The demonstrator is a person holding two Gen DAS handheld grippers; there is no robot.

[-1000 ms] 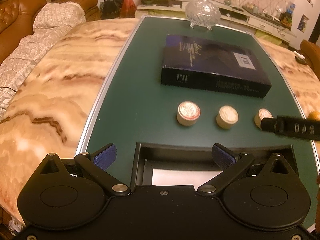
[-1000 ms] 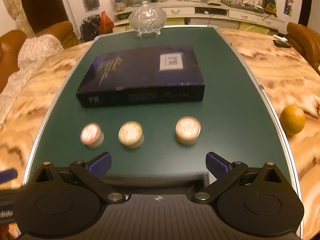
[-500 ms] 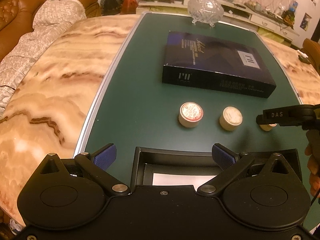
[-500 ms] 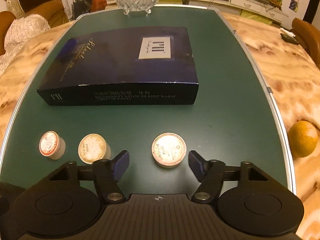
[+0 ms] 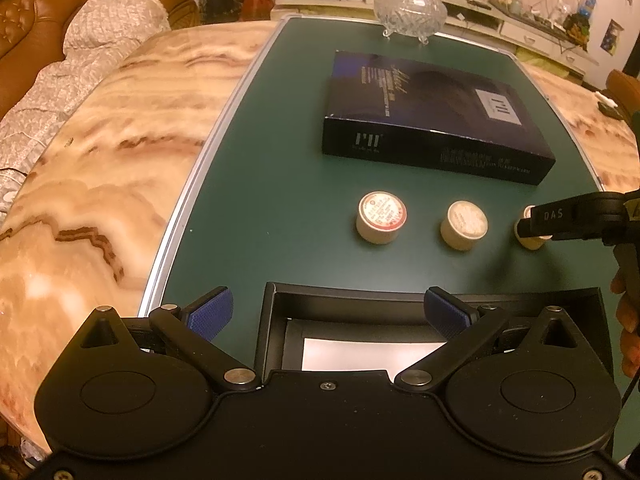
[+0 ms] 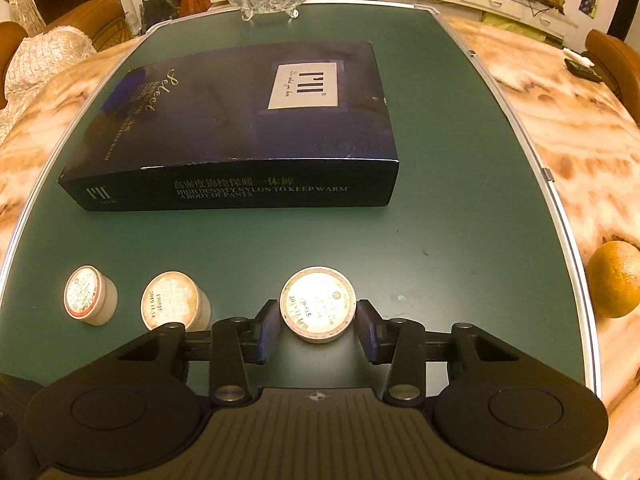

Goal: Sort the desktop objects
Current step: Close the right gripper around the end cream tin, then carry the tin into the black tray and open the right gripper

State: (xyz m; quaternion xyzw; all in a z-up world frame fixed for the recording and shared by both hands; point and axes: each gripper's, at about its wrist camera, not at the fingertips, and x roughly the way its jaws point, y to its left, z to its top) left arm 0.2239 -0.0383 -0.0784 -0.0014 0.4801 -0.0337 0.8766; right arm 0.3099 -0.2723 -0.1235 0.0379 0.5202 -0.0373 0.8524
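Having descended and closed since the earlier frame, right gripper point(image 6: 316, 330) now clamping the rightmost pill jar point(image 6: 318, 304) on green mat point(image 6: 460, 220). Left gripper point(image 5: 328, 314) hovering released over black tray point(image 5: 348, 300).

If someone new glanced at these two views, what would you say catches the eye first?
Probably the right hand-held gripper, its blue pads shut on the rightmost of three small round jars lined up on the green mat. Behind them lies a large dark blue box, with a cut-glass bowl at the mat's far edge. An orange sits just off the mat, right.
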